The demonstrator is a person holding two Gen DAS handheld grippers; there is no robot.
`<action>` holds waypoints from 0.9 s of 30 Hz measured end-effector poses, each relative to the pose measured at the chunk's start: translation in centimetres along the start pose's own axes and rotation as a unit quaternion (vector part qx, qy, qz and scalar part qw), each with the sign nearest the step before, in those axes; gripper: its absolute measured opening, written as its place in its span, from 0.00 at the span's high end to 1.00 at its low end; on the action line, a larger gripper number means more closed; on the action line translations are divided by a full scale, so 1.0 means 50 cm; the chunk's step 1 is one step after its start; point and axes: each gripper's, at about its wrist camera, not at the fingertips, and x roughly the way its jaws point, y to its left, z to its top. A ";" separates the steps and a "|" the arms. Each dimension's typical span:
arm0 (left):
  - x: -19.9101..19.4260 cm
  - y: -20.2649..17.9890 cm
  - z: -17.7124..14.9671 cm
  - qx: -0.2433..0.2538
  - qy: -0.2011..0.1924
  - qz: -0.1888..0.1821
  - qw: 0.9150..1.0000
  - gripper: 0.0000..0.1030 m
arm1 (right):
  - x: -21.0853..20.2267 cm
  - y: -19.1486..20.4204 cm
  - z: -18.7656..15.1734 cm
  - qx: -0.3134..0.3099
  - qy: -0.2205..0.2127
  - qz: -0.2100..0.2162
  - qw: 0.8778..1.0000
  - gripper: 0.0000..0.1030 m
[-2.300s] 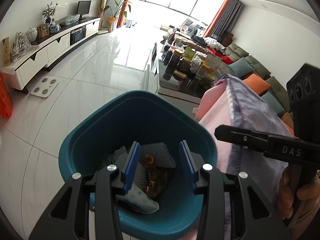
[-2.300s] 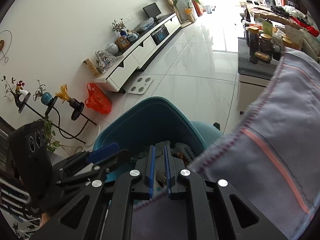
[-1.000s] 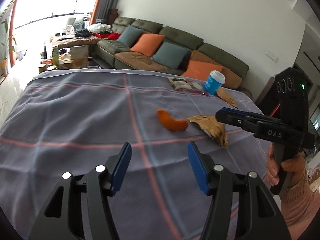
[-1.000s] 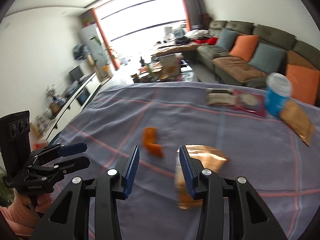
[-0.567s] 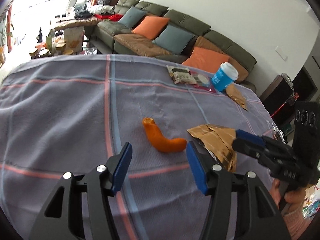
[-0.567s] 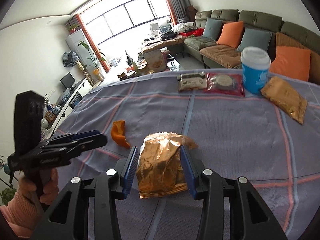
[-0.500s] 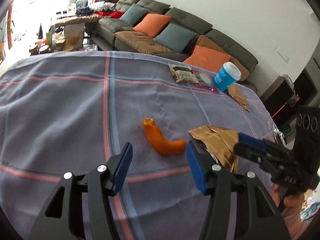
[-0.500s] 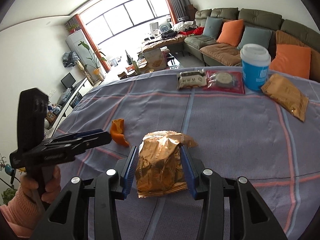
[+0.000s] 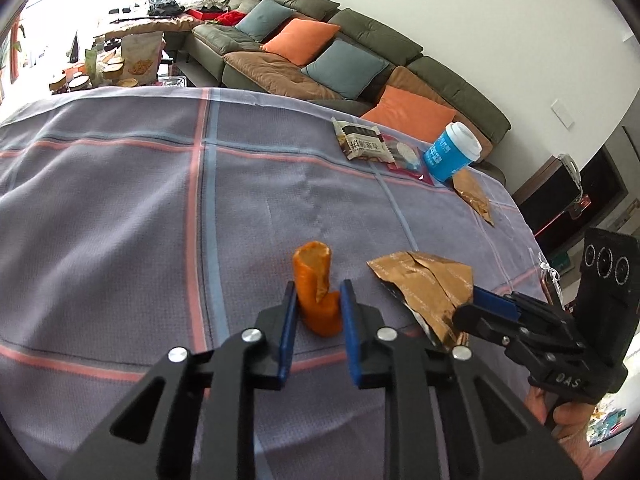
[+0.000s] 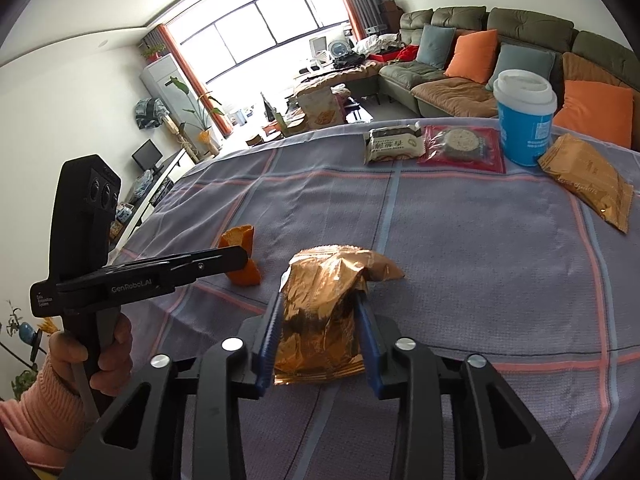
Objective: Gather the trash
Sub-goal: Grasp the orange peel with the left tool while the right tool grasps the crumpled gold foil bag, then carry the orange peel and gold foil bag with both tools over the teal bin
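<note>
An orange peel [image 9: 316, 290] lies on the checked tablecloth [image 9: 120, 208]. My left gripper [image 9: 318, 312] is shut on it, a blue pad pressing each side. The peel also shows in the right wrist view [image 10: 242, 256] behind the left gripper [image 10: 236, 258]. A crumpled gold snack wrapper [image 10: 324, 312] lies on the cloth, and my right gripper [image 10: 318, 316] is shut on it, denting its sides. The wrapper also shows in the left wrist view [image 9: 428, 284] with the right gripper [image 9: 470, 314] at its near end.
At the table's far side lie a white snack packet [image 10: 394, 144], a red biscuit packet [image 10: 460, 148], a blue paper cup [image 10: 524, 120] and a flat gold sachet [image 10: 588, 180]. A sofa [image 9: 320, 60] with cushions stands beyond the table.
Both grippers left the teal bin, swung over the table and came down. The left closed on the orange peel, the right on the gold wrapper.
</note>
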 end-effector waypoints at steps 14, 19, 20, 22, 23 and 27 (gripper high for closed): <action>-0.130 0.047 -0.065 -0.013 -0.047 0.012 0.999 0.80 | -0.011 0.036 -0.001 -0.009 -0.014 0.032 0.999 0.88; -0.181 0.071 -0.092 -0.023 -0.064 0.024 0.997 0.80 | -0.009 0.067 0.005 -0.019 -0.018 0.049 0.998 0.88; -0.190 0.077 -0.097 -0.028 -0.066 0.024 0.997 0.80 | -0.007 0.075 0.006 -0.021 -0.018 0.053 0.998 0.88; -0.211 0.090 -0.108 -0.036 -0.073 0.023 0.996 0.80 | -0.004 0.090 0.005 -0.025 -0.017 0.061 0.998 0.88; -0.221 0.096 -0.114 -0.040 -0.077 0.025 0.996 0.80 | -0.002 0.098 0.004 -0.027 -0.016 0.065 0.997 0.88; -0.253 0.111 -0.135 -0.046 -0.091 0.043 0.994 0.80 | 0.013 0.132 0.000 -0.036 -0.011 0.083 0.996 0.88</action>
